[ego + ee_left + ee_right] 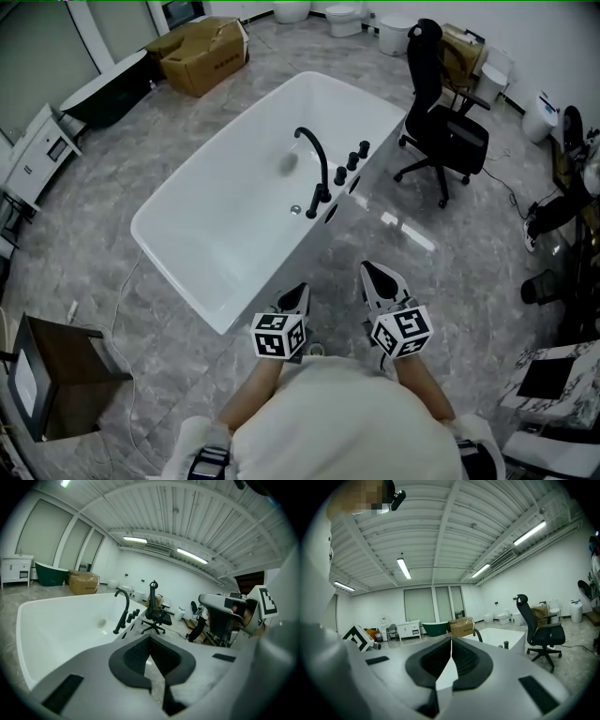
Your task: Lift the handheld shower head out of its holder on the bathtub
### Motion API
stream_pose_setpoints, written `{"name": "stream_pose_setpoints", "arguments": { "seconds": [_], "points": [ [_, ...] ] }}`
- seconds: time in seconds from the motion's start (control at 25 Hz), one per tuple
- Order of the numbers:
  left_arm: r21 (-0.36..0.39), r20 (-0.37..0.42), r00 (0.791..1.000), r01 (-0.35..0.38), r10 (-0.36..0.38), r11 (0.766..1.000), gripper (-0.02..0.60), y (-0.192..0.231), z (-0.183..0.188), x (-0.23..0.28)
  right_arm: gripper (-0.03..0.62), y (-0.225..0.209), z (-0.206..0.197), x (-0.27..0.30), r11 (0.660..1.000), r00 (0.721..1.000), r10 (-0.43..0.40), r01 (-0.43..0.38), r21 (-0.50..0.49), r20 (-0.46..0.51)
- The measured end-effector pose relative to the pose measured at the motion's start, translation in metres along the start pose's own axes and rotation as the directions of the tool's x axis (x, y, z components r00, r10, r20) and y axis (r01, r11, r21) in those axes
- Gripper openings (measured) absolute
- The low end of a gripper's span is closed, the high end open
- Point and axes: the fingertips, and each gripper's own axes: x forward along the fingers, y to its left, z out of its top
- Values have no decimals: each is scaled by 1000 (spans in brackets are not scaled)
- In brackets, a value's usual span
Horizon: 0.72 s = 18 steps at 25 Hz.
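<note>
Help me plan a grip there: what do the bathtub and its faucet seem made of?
The bathtub looks glossy white, likely acrylic or enamel: its smooth walls carry a soft sheen. The faucet looks matte black, probably coated metal: its thin arched spout holds its shape and shows no glints.

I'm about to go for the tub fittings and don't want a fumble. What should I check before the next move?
1. Left gripper empty: ok.
2. Right gripper empty: ok.
3. Fingers opened for a grasp: not ok, both pairs are together.
4. Grippers at the black fittings on the bathtub rim: not ok, both are short of the tub.
5. Shower head picked out among the fittings: cannot tell, they are too small.
6. Office chair out of the way: ok, it stands apart from the tub.
</note>
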Motion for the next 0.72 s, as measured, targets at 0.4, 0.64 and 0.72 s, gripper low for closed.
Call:
{"name": "stream_pose_setpoints", "arguments": {
  "seconds": [0.4,0.64,0.72],
  "points": [
    [-3,-37,999,7,-7,1000,20,49,21,34,21,-7,-8,66,999,999,-13,11,-32,-51],
    [-49,-55,998,-24,21,999,20,68,19,51,21,-20,-29,89,998,991,-10,3,-55,-130],
    [-61,-53,998,-31,28,998,20,70,21,57,21,-28,-32,97,999,990,-4,-4,-49,-144]
  ]
}}
